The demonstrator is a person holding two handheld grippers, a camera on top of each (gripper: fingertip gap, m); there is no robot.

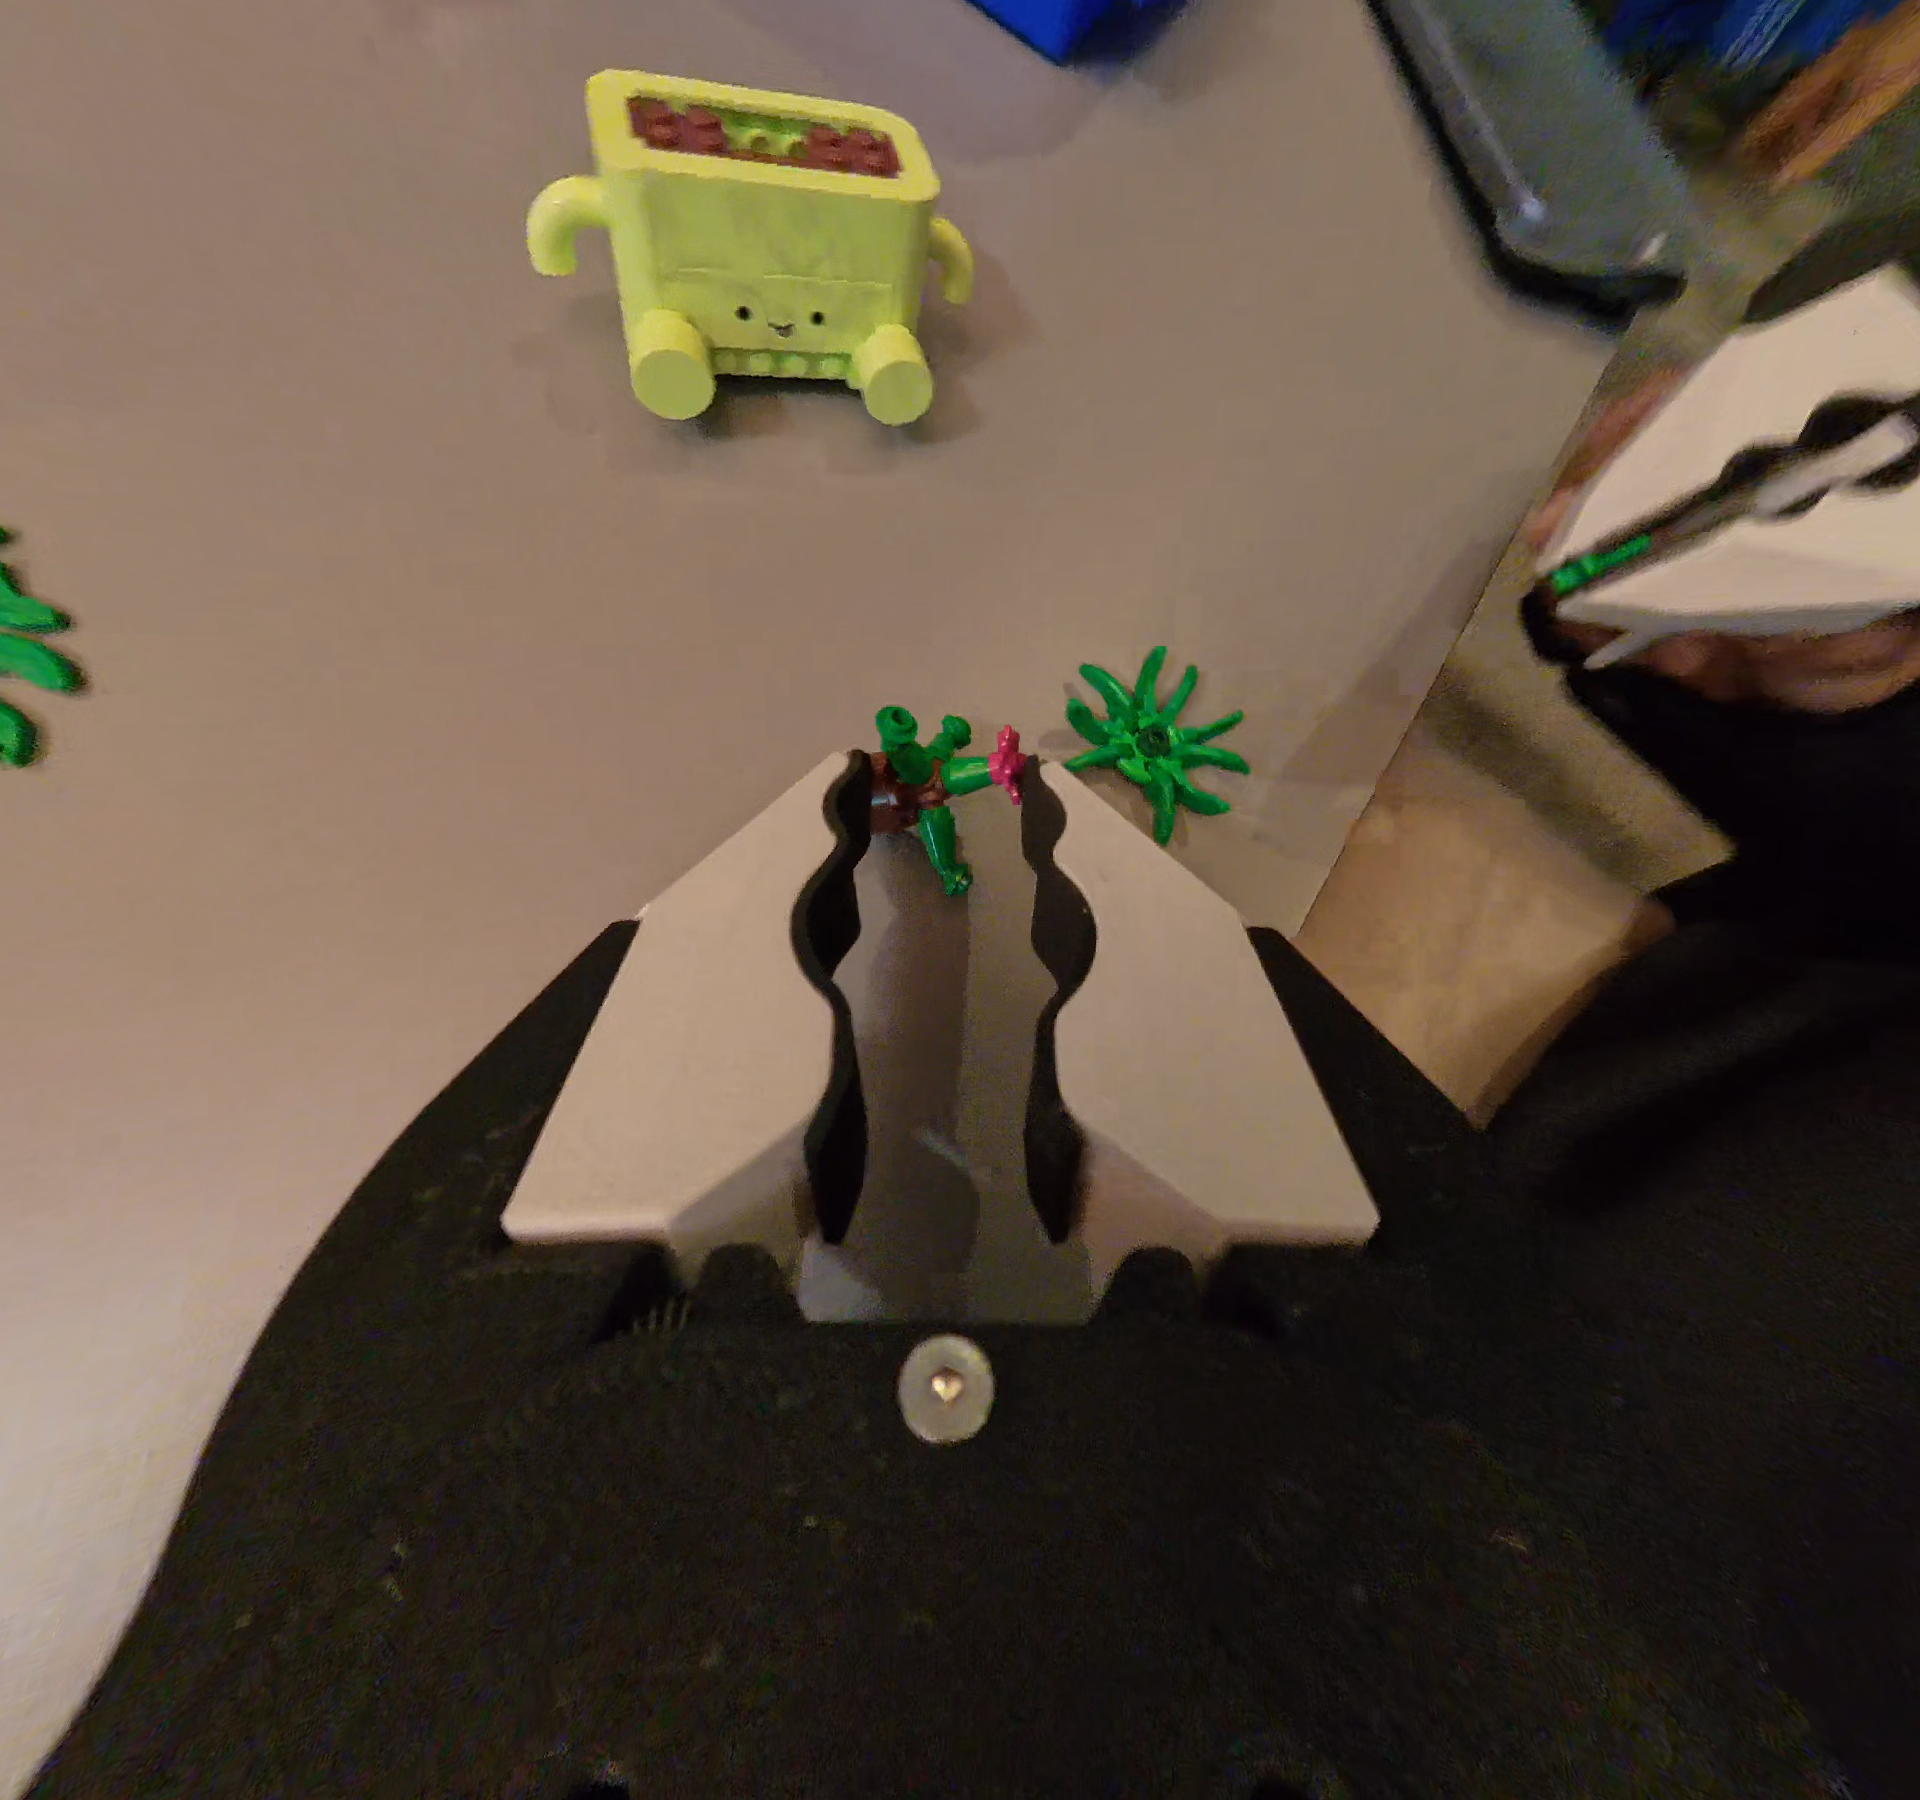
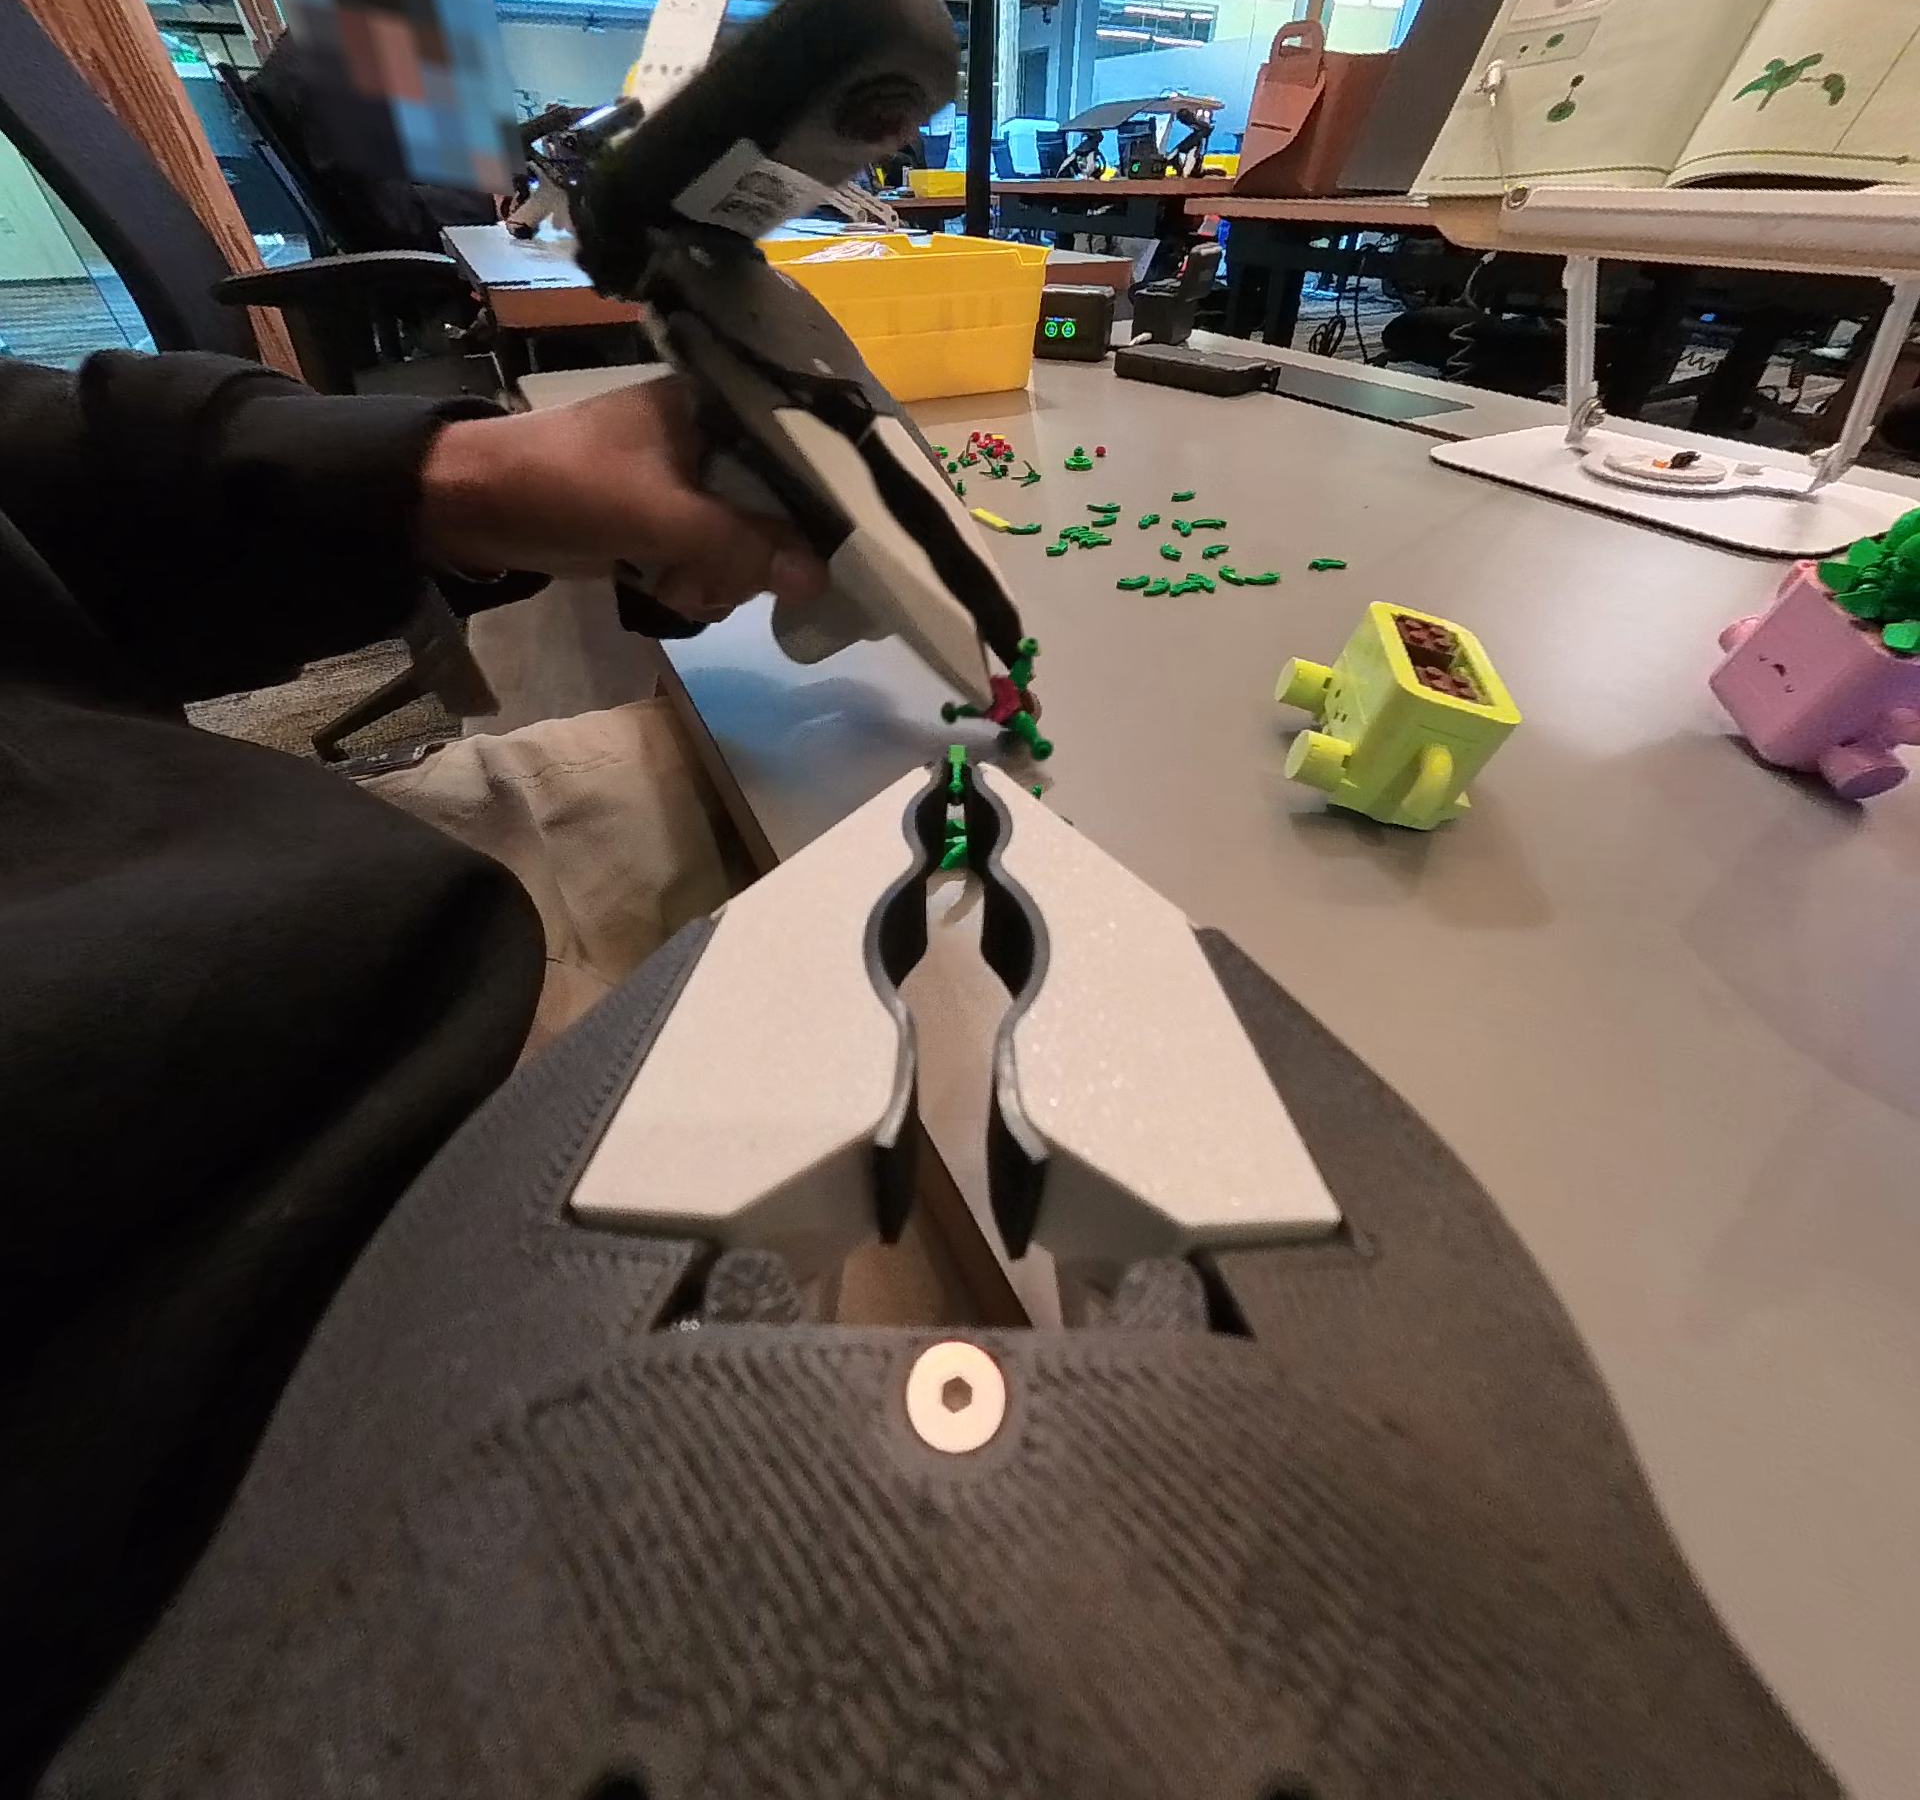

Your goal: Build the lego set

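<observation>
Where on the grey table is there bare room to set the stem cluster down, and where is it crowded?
Bare: the stretch of table between the lime pot and the left gripper, and the near right side below the pink pot. Crowded: the scattered green pieces before the yellow bin.

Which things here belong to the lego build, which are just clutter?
In play: stem cluster in left claw; green stem in right claw; leaf piece; lime pot; loose leaves; booklet.
Clutter: yellow bin; pink pot.
</observation>
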